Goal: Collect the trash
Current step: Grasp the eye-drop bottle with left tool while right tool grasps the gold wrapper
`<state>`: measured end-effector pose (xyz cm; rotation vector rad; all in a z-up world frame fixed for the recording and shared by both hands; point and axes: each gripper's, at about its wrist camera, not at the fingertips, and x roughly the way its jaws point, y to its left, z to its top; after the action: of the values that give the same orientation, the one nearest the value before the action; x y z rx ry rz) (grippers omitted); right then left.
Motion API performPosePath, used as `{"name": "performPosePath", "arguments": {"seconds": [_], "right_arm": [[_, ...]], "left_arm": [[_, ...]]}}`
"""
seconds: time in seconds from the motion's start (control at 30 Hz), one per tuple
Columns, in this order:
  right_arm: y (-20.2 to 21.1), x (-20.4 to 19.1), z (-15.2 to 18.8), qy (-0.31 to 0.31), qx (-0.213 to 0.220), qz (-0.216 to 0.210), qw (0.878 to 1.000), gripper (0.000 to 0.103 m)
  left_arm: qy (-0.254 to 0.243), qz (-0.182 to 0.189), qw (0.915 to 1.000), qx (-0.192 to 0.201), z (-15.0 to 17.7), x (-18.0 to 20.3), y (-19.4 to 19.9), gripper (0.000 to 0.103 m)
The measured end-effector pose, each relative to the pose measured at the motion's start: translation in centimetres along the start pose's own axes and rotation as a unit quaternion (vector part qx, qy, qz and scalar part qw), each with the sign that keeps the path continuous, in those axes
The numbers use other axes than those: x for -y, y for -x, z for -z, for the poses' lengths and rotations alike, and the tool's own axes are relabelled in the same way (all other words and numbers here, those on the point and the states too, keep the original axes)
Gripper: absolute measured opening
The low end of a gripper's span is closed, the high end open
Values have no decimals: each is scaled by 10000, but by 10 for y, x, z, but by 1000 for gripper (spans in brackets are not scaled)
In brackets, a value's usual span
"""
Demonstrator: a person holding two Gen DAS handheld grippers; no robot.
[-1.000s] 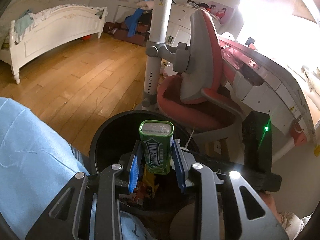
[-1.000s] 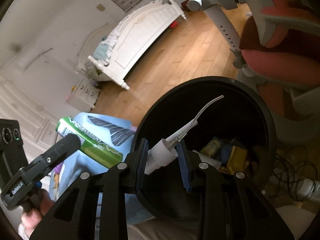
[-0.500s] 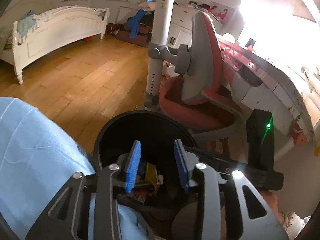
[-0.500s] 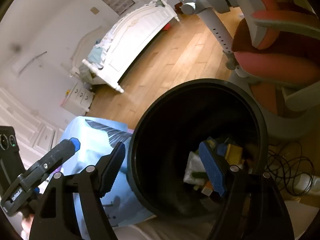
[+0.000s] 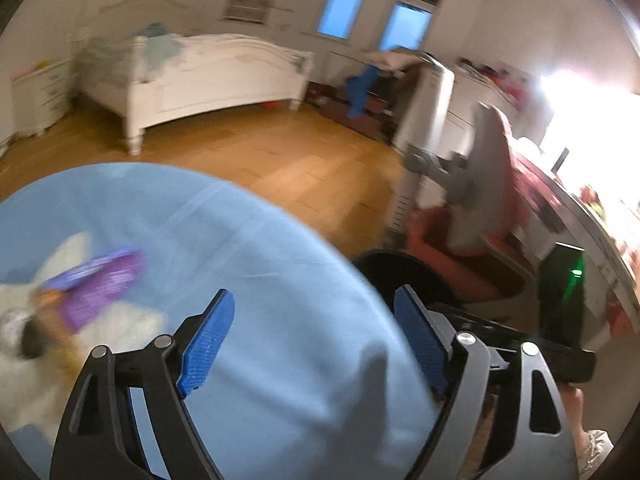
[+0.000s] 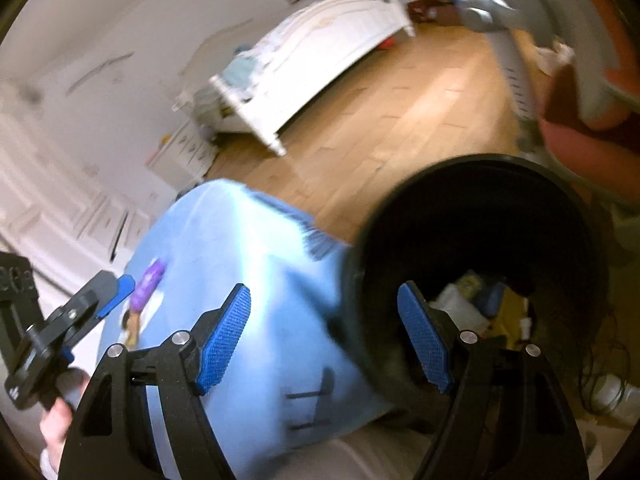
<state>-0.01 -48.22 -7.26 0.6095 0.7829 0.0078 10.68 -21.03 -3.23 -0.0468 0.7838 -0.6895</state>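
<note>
Two grippers, both empty, between bin and blue-covered table.
Left gripper [image 5: 312, 344] opening wide over the blue cloth [image 5: 240, 260]; right gripper [image 6: 324, 336] spread wide, straddling cloth edge and black bin [image 6: 480, 216], nothing between either pair of pads. Purple wrapper [image 5: 100, 284] lying on the cloth, blurred. Likely risk: hasty, smeared approach pinching cloth instead of wrapper, or nudging the bin.

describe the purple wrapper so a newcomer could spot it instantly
Start at the light-blue cloth that fills the foreground beside the black trash bin. Near the cloth's far-left side, on a patch of white crumpled stuff, lies the purple wrapper. It is the only purple item there; everything around it is white or pale blue.
</note>
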Motion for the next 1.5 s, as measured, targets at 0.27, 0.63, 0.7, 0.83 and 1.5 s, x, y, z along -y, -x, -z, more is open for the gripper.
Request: {"name": "performPosePath", "arguments": {"seconds": [0.27,0.63,0.7,0.83,1.5], "right_arm": [[-35,-110,9,1103,-406,-483,9919,76],[-95,-238,51,2473,-1108,-852,9588,63],[-103,-250,55,2645,-1171,-802,9539,60],[-114,-267,58,2905,-1182,-656,9473,56],[-128,-250,58,2634,-1310,-744,9528,14]], "left_arm": [[307,-984,9945,211,13,-101,59,88],[98,-1556,9859,-613,21,-173,51,69],[81,-1547,9853,-719,21,-179,45,65],[-8,-1446,9872,-679,22,-184,45,62],[-619,-1181,9872,-879,43,-174,57,78]]}}
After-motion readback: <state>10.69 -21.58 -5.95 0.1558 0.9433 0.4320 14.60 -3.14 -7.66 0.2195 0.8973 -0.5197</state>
